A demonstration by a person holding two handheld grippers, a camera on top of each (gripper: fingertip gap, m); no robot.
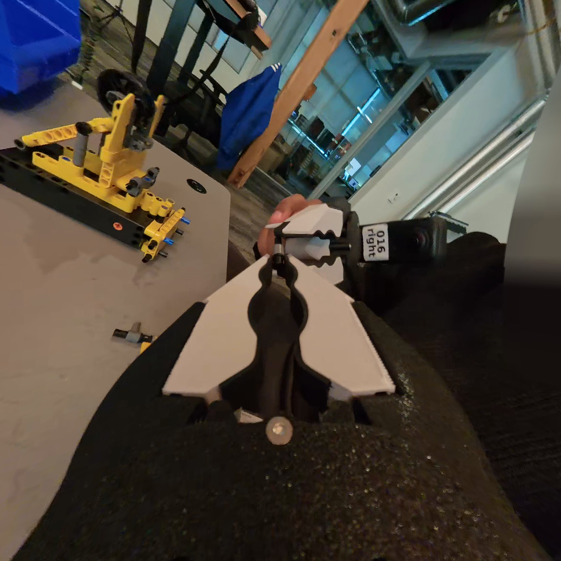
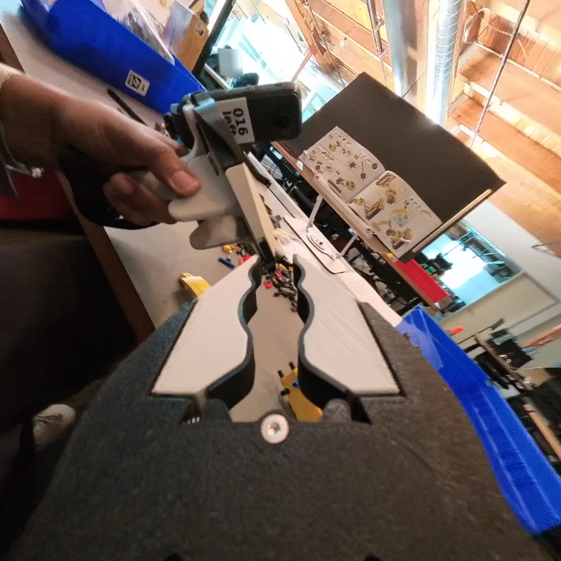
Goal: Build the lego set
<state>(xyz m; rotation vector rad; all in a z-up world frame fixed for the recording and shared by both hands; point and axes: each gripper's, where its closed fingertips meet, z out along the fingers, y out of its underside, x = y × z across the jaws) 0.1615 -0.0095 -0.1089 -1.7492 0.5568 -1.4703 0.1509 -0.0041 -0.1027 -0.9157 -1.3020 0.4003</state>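
Observation:
My left gripper [image 1: 278,261] is shut on a small grey and black pin [image 1: 277,250] and holds it in the air past the table's edge. My right gripper [image 2: 276,262] is open, with its tips on either side of the left gripper's tip [image 2: 267,256]. In the left wrist view, the right gripper [image 1: 277,235] comes in from the right, held by a hand [image 1: 282,212], with its tips right at the pin. A yellow brick model with a black wheel [image 1: 91,173] stands on a black base on the grey table [image 1: 76,288].
A loose grey and black connector [image 1: 132,335] lies on the table near my left gripper. Blue bins [image 1: 30,45] [image 2: 485,425] stand at the table's edges. A pile of small loose parts [image 2: 280,283], yellow pieces [image 2: 194,283] and an open instruction booklet on a black stand [image 2: 373,194] lie beyond. Less than 4 cm separates the two grippers' tips.

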